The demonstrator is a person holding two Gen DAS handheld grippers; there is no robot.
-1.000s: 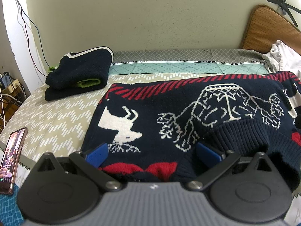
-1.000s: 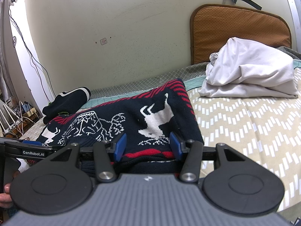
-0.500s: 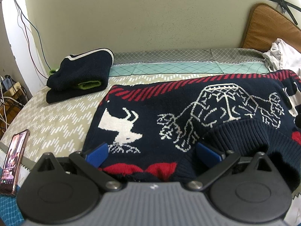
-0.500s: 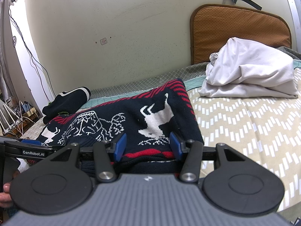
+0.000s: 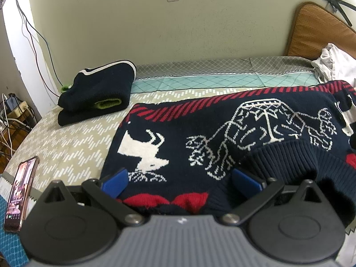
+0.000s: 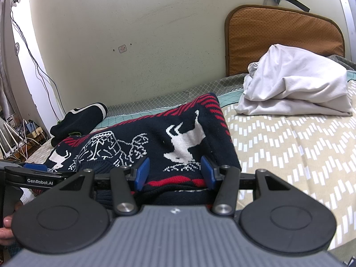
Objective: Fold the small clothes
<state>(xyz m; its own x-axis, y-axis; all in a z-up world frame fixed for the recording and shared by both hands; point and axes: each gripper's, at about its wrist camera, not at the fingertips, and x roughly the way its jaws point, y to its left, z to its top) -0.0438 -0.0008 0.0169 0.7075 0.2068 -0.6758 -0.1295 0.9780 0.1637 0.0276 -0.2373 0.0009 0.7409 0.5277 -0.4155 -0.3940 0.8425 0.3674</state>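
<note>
Change: against the frame a second ago the left wrist view has crept a little, the phone (image 5: 21,192) sitting slightly further in from the frame's left edge; the right wrist view matches its earlier frame.
Left claw: the left gripper (image 5: 180,183) stands spread wide, its blue pads to either side of the sweater's near hem, nothing pinched between them.
Right claw: the right gripper (image 6: 174,173) is also spread, narrower, with the hem's red band lying between its pads; contact with the cloth cannot be told.
Sweater: the patterned sweater (image 5: 222,138) lies flat on the bed (image 5: 73,138), directly ahead of both claws.
Axis: its long side runs left to right across the claws; the striped red edge points away, toward the wall.
Fold: a ribbed dark part lies doubled over just ahead of the left claw's right pad.
Left view only: the phone, beside the left claw on its left.
Right view only: the white bundle (image 6: 296,84) whole, far ahead right; the left claw's arm at lower left.
Both views: folded dark garment (image 5: 98,93), well ahead left.
</note>
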